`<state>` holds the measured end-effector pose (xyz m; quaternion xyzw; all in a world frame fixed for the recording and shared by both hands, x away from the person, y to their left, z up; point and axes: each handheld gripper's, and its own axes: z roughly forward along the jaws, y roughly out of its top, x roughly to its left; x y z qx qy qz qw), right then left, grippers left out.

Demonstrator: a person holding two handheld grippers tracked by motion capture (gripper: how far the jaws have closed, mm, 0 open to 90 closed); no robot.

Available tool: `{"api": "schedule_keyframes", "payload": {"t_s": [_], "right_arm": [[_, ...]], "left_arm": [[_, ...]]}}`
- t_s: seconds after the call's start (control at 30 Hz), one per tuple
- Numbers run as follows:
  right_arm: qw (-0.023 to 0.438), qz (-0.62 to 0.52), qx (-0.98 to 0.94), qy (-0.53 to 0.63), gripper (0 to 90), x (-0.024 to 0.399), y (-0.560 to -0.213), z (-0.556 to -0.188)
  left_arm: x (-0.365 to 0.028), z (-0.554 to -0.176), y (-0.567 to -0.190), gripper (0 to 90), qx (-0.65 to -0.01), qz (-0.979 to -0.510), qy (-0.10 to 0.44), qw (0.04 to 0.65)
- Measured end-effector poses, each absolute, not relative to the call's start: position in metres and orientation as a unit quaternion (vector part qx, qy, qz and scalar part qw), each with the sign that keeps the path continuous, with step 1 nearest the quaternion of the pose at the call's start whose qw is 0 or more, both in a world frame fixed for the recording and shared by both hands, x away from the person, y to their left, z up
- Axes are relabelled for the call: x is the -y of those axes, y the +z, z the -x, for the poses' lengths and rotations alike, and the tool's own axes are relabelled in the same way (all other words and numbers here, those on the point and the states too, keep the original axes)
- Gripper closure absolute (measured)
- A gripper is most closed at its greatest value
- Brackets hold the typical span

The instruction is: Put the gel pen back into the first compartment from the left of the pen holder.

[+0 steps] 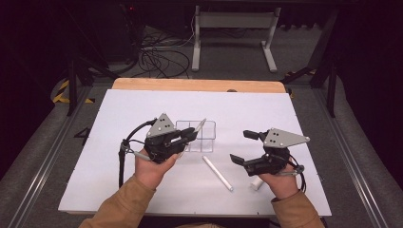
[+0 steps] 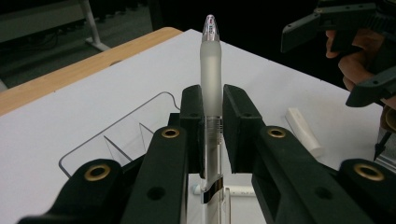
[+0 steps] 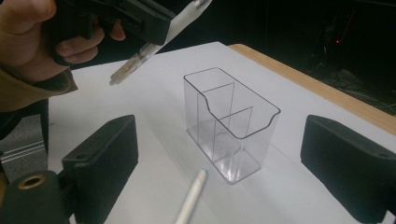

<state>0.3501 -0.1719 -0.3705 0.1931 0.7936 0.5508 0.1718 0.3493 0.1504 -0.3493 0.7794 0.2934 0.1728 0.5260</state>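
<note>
Dark floor with cables and a white frame stand lies beyond our table (image 1: 142, 102), whose white top has a wooden strip along the far edge. We work from the near side, tan sleeves coming in from below.

Largest on the white surface is the clear plastic organizer (image 1: 196, 136), standing upright a little left of the middle, with inner dividers that split it into compartments. In the right gripper view the same organizer (image 3: 232, 123) stands between our right tool's two black jaws but well beyond them, its scooped front rim facing us.

Our left tool (image 1: 189, 135) hovers just at the near left side of the organizer, its jaws clamped together on a frosted pen (image 2: 211, 65). In the left gripper view the pen rises straight up between the two pads, tip end uppermost, clip end hanging below the jaws. From the high view the pen (image 1: 199, 126) slants over the organizer's top.

Our right tool (image 1: 243, 147) rests near the right part of the table with its jaws wide apart and nothing between them.

On the table between the two hands lies a white pen (image 1: 217, 173), set diagonally, apart from the organizer. A small white cap-like piece (image 1: 256, 184) lies just beside our right hand.
</note>
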Motion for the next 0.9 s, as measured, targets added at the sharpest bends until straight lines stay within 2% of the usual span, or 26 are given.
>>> {"api": "schedule_keyframes", "payload": {"t_s": [0.5, 0.9], "right_arm": [[0.171, -0.192, -0.795, 0.55, 11.6, 0.171, -0.371, -0.35], [0.169, -0.191, -0.797, 0.548, 11.6, 0.17, -0.372, -0.35]], "left_arm": [[-0.161, -0.379, -0.346, 79.1, -0.313, -0.745, 0.175, 0.562], [-0.165, -0.4, -0.353, 79.0, -0.319, -0.715, 0.211, 0.586]]}}
